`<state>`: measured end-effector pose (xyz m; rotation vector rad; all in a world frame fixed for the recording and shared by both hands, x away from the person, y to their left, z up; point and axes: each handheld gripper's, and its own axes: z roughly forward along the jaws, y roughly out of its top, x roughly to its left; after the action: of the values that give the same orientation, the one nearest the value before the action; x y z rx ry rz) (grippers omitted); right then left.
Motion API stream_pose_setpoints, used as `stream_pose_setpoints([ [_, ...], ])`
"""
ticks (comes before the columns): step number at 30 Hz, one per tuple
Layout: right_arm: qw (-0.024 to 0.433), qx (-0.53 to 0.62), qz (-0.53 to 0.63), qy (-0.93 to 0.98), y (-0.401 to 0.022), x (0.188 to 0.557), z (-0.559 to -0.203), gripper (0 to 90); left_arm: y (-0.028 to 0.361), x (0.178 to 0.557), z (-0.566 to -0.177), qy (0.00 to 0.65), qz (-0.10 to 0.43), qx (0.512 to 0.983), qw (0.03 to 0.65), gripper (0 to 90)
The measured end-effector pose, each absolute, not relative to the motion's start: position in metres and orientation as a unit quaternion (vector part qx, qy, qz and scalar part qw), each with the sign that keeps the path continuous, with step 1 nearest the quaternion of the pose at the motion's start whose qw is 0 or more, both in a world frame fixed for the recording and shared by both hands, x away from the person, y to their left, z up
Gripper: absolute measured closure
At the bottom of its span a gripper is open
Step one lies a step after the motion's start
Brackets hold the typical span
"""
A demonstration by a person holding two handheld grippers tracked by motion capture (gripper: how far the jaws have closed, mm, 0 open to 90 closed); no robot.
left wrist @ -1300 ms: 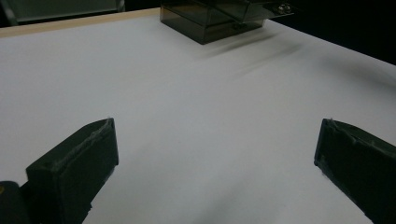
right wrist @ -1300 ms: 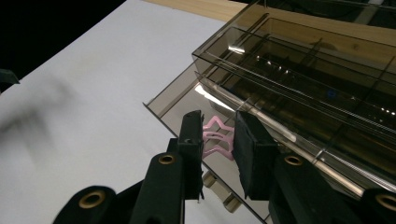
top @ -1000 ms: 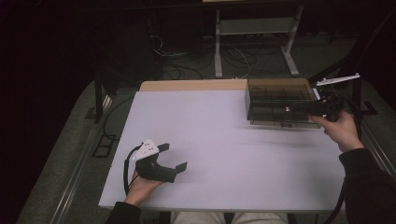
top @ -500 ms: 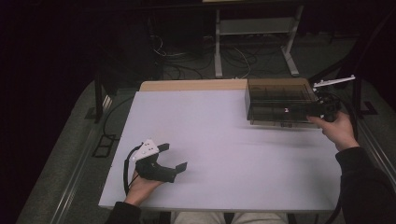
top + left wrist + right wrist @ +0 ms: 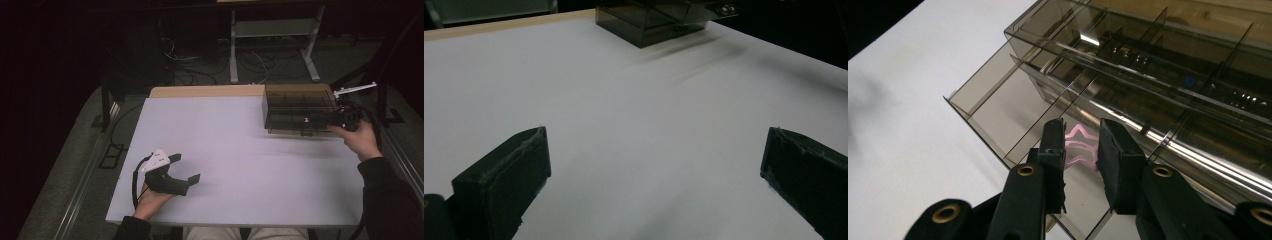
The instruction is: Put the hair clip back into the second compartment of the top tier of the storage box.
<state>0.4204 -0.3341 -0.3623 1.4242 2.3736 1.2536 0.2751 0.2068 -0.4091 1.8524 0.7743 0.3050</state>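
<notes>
The left gripper (image 5: 184,169) rests on the white bench (image 5: 240,165), its fingers (image 5: 506,175) spread wide with nothing between them. Far right, the right gripper (image 5: 1082,145) has its fingers nearly closed around a small pink star-shaped piece (image 5: 1080,146) in the pulled-out drawer of the smoky transparent plastic box (image 5: 295,107); whether they press on it I cannot tell.

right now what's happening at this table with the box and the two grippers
A person works at a white table with a gripper in each hand. The right gripper is at a smoky clear compartment box at the table's far right corner, its fingers close together around a small pink star-shaped piece over an open compartment; whether they pinch it is unclear. The left gripper rests near the front left edge, fingers wide apart, holding nothing.
</notes>
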Motion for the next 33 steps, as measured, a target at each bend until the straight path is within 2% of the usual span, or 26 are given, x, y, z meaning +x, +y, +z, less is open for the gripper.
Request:
stream_pose_setpoints([
  [16, 0.043, 0.461, 0.401, 0.791, -0.324, 0.421, -0.372, 72.1, 0.207, 0.275, -0.409, 0.324, 0.128, 0.775, 0.527, 0.0],
  [33, 0.047, 0.462, 0.406, 0.787, -0.322, 0.416, -0.365, 56.3, 0.206, 0.275, -0.409, 0.324, 0.127, 0.776, 0.526, 0.0],
])
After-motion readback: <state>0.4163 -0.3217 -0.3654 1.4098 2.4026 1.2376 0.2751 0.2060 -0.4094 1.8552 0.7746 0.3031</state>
